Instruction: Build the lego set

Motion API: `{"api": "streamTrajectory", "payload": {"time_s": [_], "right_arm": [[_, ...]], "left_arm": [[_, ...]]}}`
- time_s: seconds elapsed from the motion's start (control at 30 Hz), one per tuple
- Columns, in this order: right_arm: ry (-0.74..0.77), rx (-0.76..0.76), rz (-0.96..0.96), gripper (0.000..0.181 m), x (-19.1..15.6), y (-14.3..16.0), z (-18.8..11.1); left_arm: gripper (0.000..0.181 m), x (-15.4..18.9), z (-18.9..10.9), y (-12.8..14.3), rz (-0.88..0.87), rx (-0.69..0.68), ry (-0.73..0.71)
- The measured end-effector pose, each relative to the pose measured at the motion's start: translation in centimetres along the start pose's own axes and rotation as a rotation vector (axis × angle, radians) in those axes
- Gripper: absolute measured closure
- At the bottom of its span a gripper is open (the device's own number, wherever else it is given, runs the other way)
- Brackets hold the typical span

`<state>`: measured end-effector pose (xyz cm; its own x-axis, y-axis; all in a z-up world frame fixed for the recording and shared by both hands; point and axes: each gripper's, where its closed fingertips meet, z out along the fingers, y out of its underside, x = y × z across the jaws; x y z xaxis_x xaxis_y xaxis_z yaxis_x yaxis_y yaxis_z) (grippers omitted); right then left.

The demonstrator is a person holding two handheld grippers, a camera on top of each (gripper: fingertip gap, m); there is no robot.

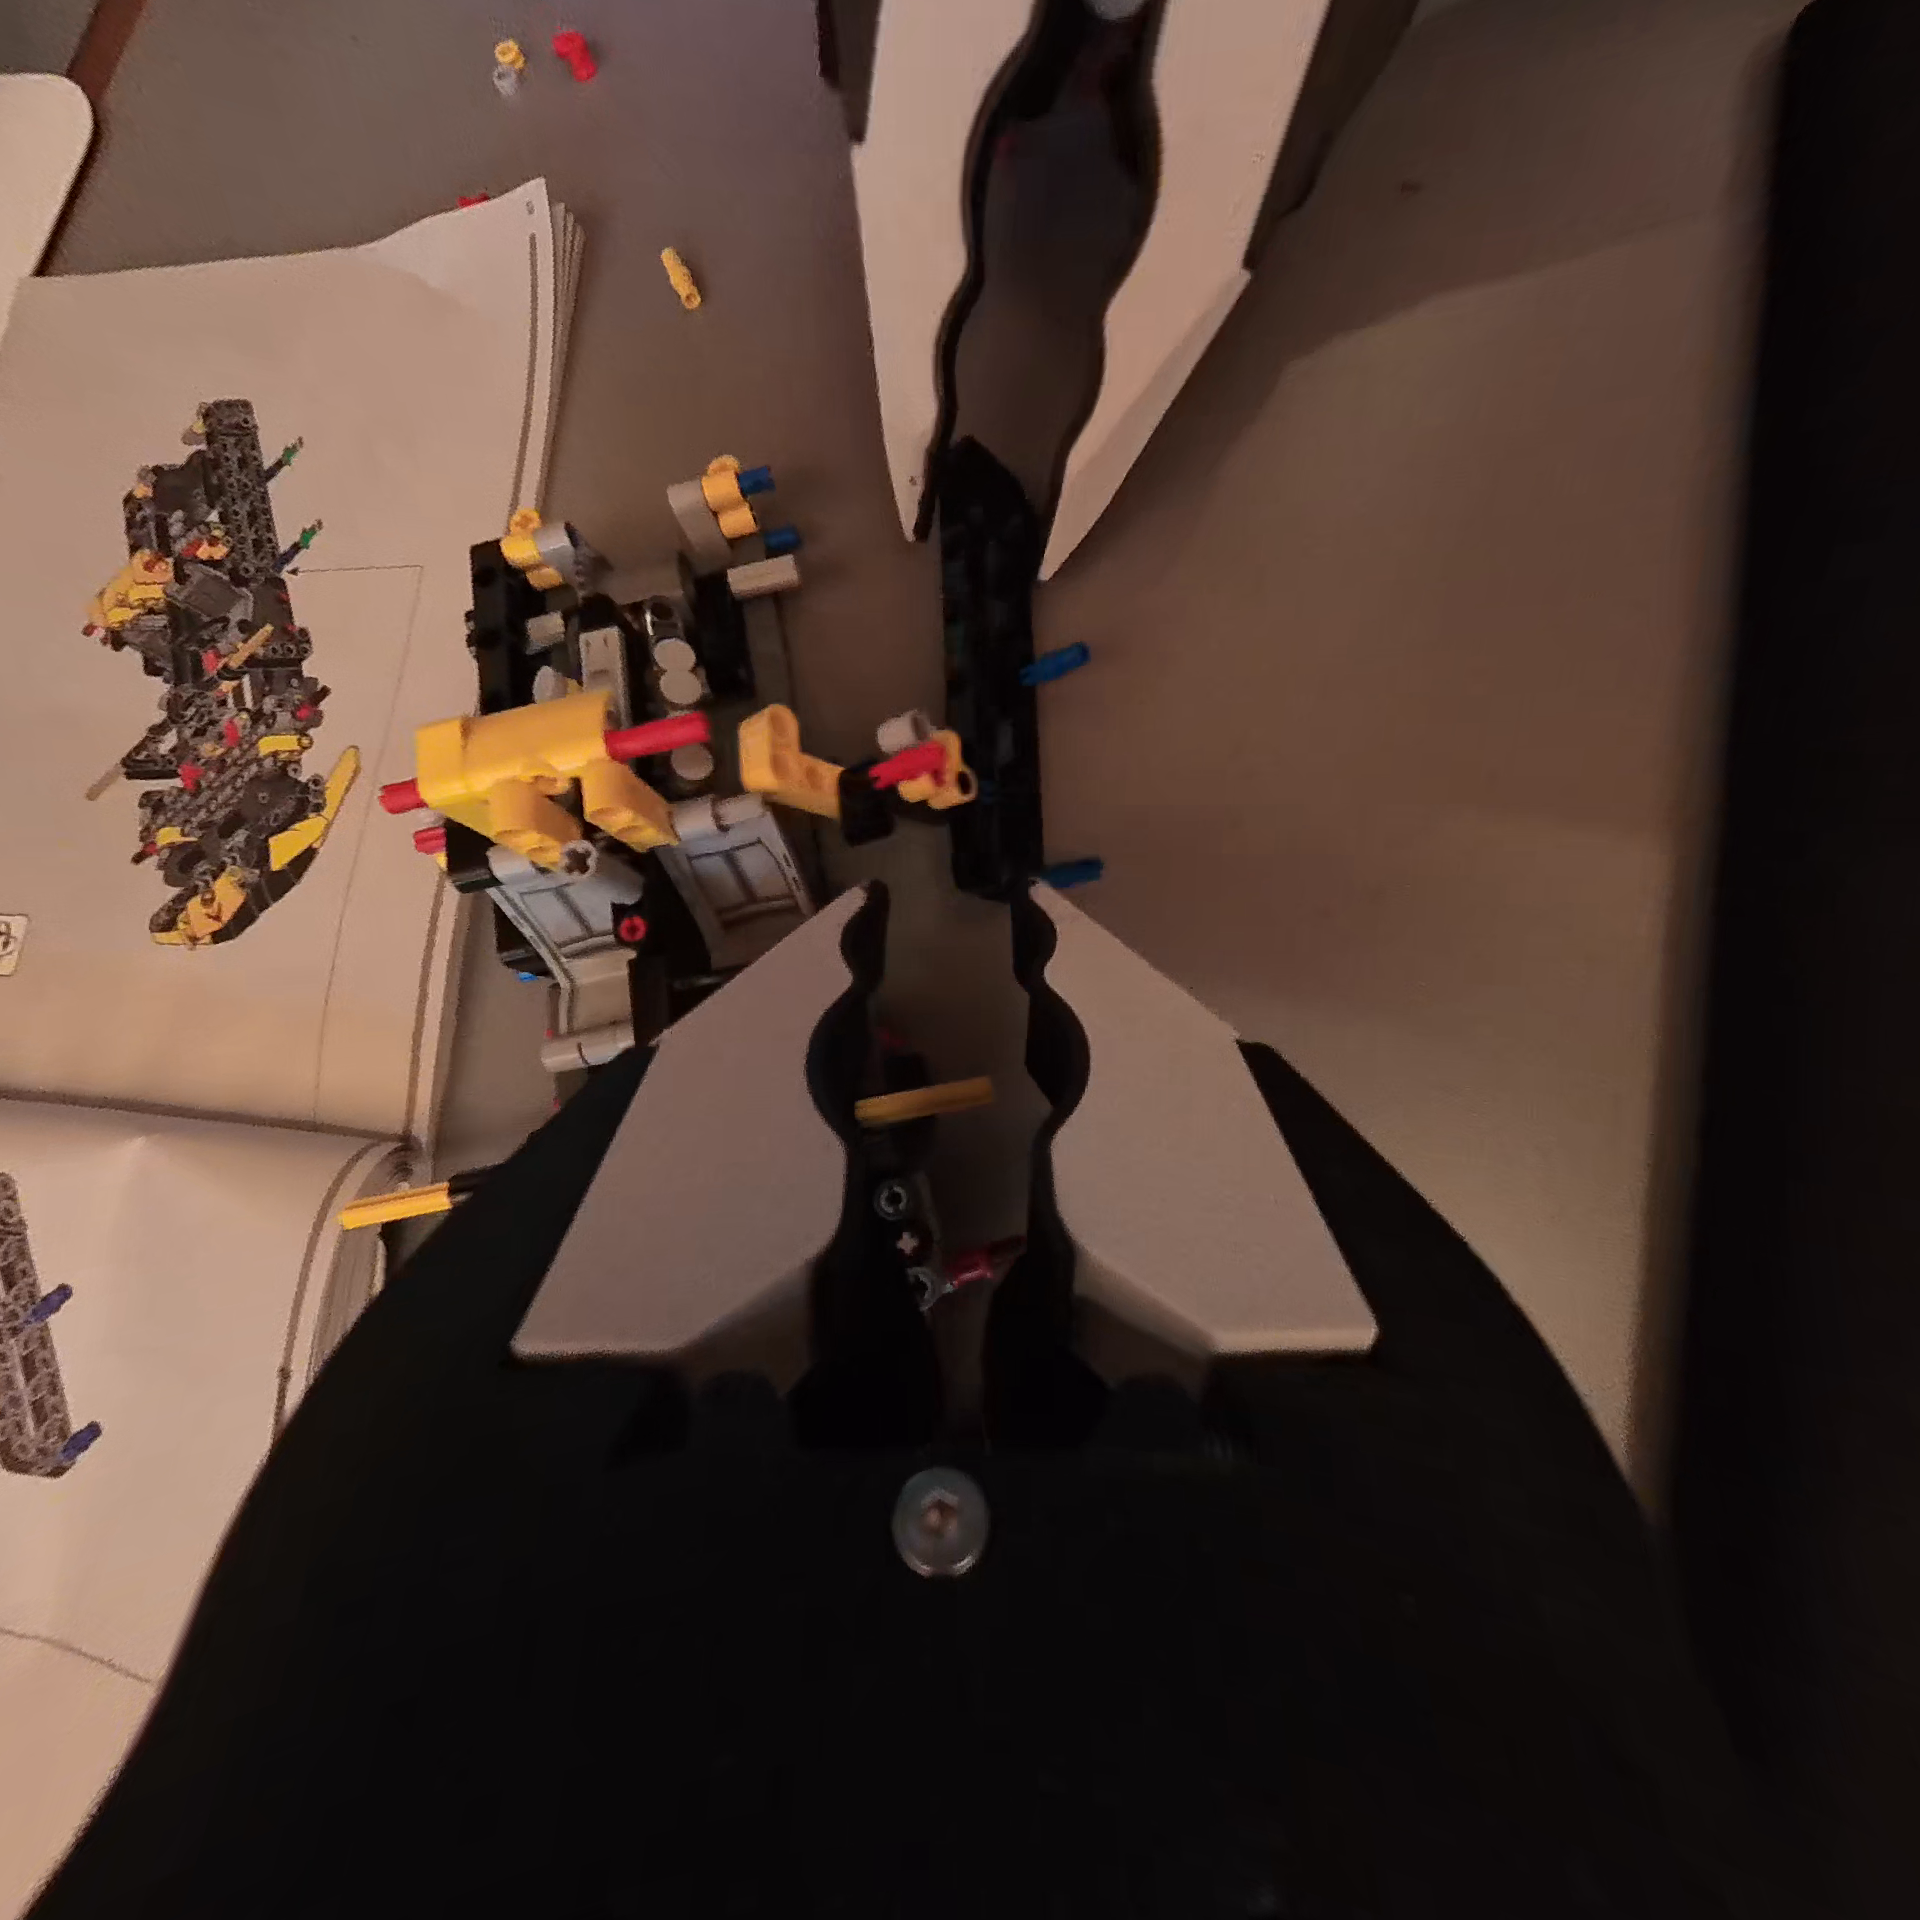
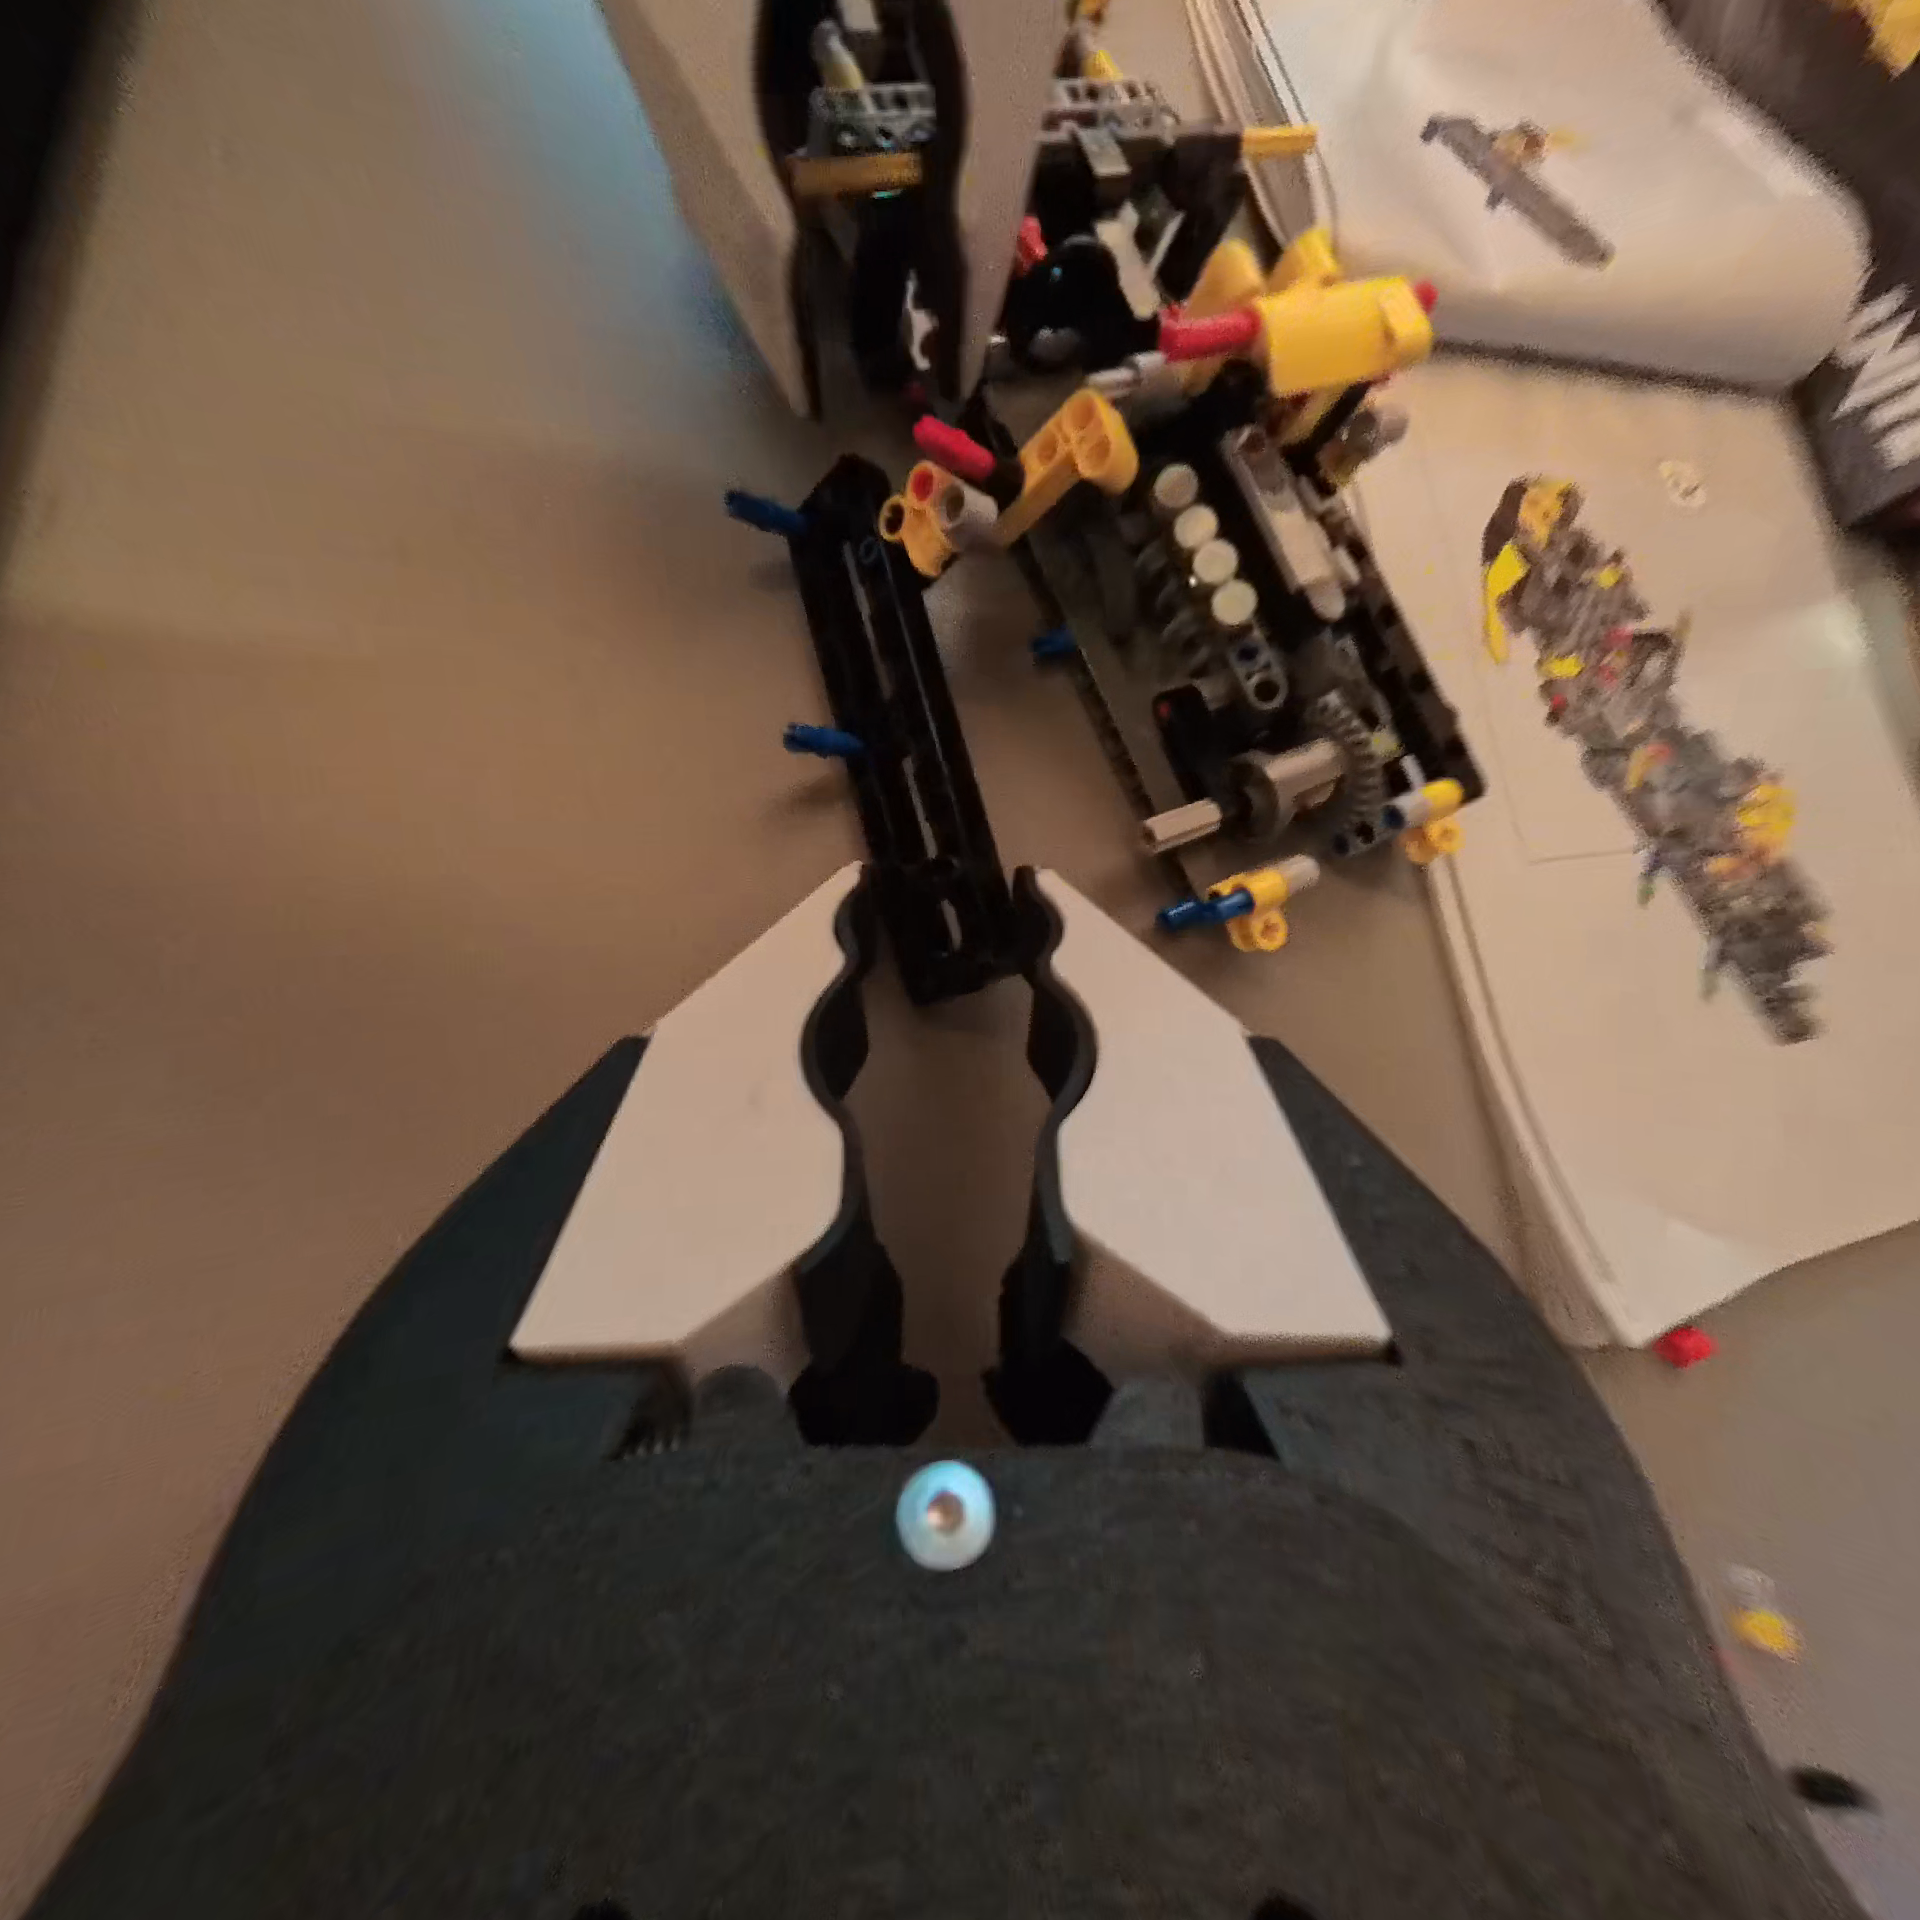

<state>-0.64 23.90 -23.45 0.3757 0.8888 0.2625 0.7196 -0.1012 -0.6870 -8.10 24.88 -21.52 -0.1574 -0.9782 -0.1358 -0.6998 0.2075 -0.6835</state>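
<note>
Right gripper (image 2: 940,883) pinches end of black beam (image 2: 894,717); left gripper (image 1: 951,894) fingers spread at other end. Beam light, stiff; blue pins (image 2: 821,740) likely pop loose, so grip bare ends.

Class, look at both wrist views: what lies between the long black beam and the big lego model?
Both views show a small yellow connector with a red pin, between the black beam and the lego model.
</note>
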Motion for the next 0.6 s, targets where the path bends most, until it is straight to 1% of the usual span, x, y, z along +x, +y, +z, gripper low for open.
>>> {"api": "streamTrajectory", "payload": {"time_s": [0.1, 0.17, 0.3, 0.37, 0.43, 0.5, 0.6], "right_arm": [[0.168, -0.031, -0.202, 0.157, 1.1, 0.5, -0.1], [0.224, -0.036, -0.273, 0.157, 1.5, 0.5, -0.1], [0.257, -0.017, -0.297, 0.157, 1.6, 0.1, 0.2], [0.262, -0.014, -0.293, 0.157, 1.7, 0.0, 0.3], [0.270, -0.014, -0.292, 0.157, 1.7, 0.0, 0.4], [0.312, -0.033, -0.303, 0.157, 2.3, 0.2, 0.4], [0.332, -0.041, -0.319, 0.157, 2.5, 0.2, 0.3]], "left_arm": [[0.157, 0.4, 0.4, 0.3, 0.023, -0.023, -0.007], [0.158, 0.8, 0.8, 0.3, 0.037, -0.033, -0.006], [0.161, 0.5, 1.2, -0.2, 0.054, -0.038, -0.056], [0.165, 0.2, 1.3, -0.3, 0.057, -0.039, -0.080], [0.168, 0.0, 1.2, -0.3, 0.058, -0.039, -0.093], [0.168, -0.3, 0.7, -0.4, 0.068, -0.044, -0.110], [0.167, 0.0, 0.5, -0.7, 0.030, -0.028, -0.075]]}}
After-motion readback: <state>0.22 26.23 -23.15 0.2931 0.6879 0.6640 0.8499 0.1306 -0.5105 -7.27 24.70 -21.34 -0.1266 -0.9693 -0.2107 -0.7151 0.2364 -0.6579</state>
